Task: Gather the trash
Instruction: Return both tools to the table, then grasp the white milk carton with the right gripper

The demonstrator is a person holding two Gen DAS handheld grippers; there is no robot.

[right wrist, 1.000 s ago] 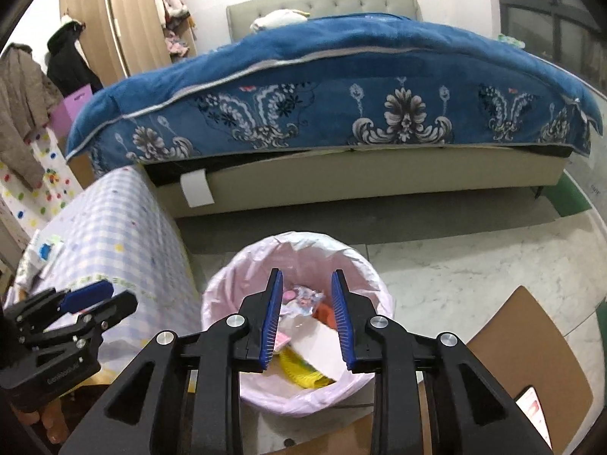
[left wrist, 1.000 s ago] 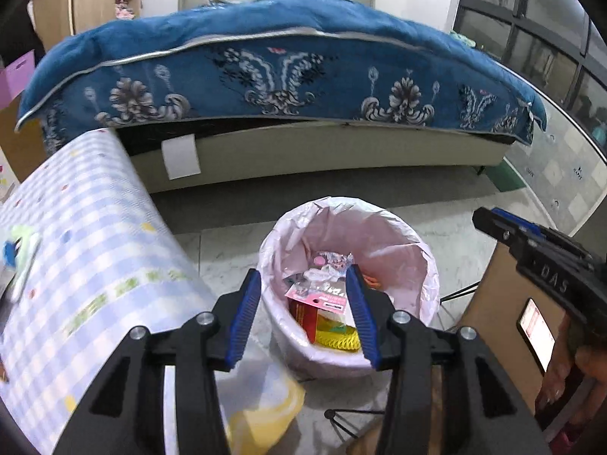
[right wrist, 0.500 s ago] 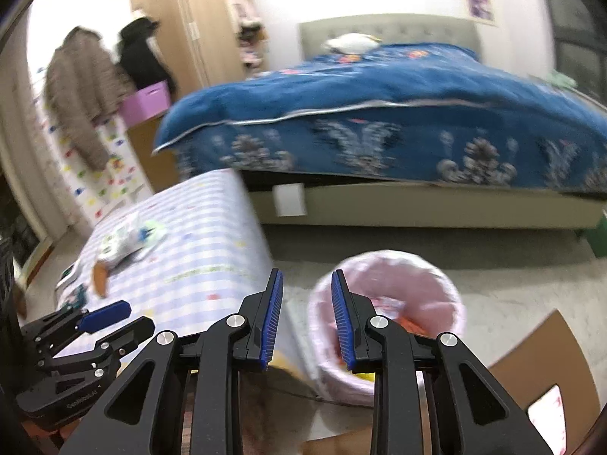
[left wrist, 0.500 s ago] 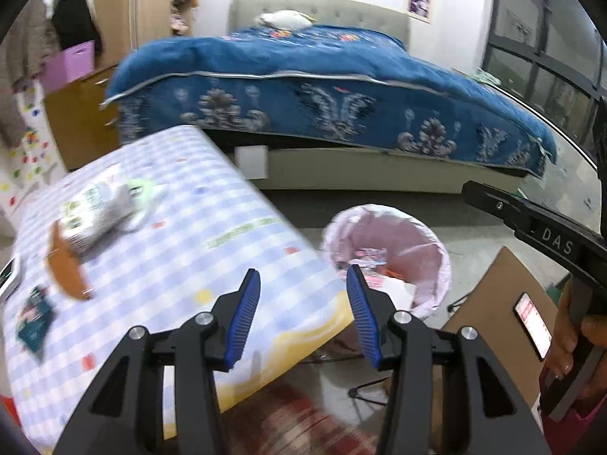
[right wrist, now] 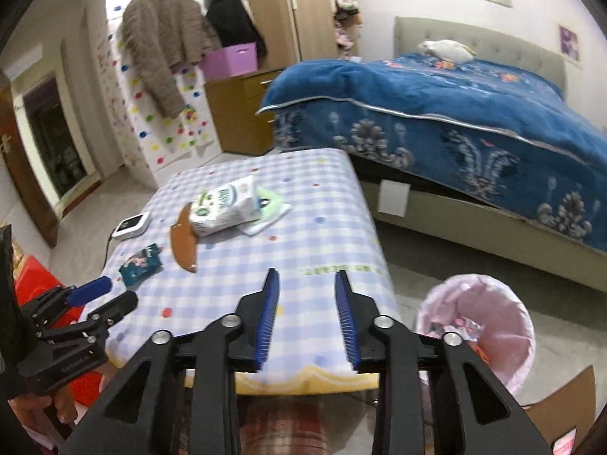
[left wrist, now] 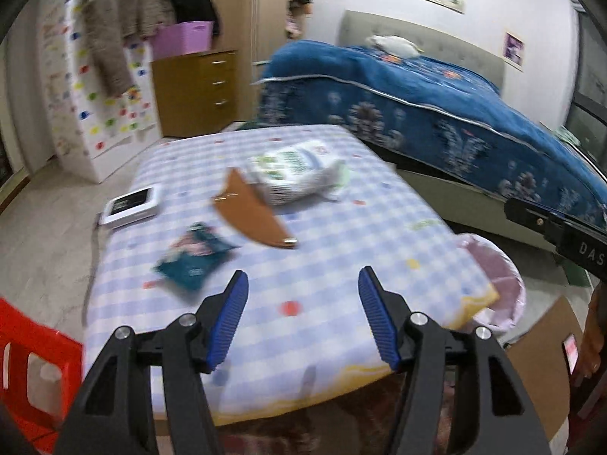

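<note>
A checked table [left wrist: 341, 235] [right wrist: 326, 235] holds a teal wrapper [left wrist: 193, 259] [right wrist: 141, 263], a brown pouch [left wrist: 252, 214] [right wrist: 184, 240] and a white-green tissue pack [left wrist: 294, 174] [right wrist: 225, 204]. A pink-lined bin [right wrist: 481, 326] [left wrist: 500, 276] with trash stands on the floor right of the table. My left gripper [left wrist: 303, 313] is open and empty above the table's near edge; it shows at the left in the right wrist view [right wrist: 102, 295]. My right gripper [right wrist: 306, 314] is open and empty over the near edge; its side shows in the left wrist view [left wrist: 561, 231].
A white device [left wrist: 132, 204] [right wrist: 131, 225] lies at the table's left edge. A red stool [left wrist: 34, 364] stands at lower left. A bed with a blue cover [right wrist: 455, 113] lies beyond the table. A wooden dresser [left wrist: 197, 91] stands at the back.
Both grippers have swung left from over the bin to face the table top. The bin has slid to the right edge of both views. Both stay open and empty.
</note>
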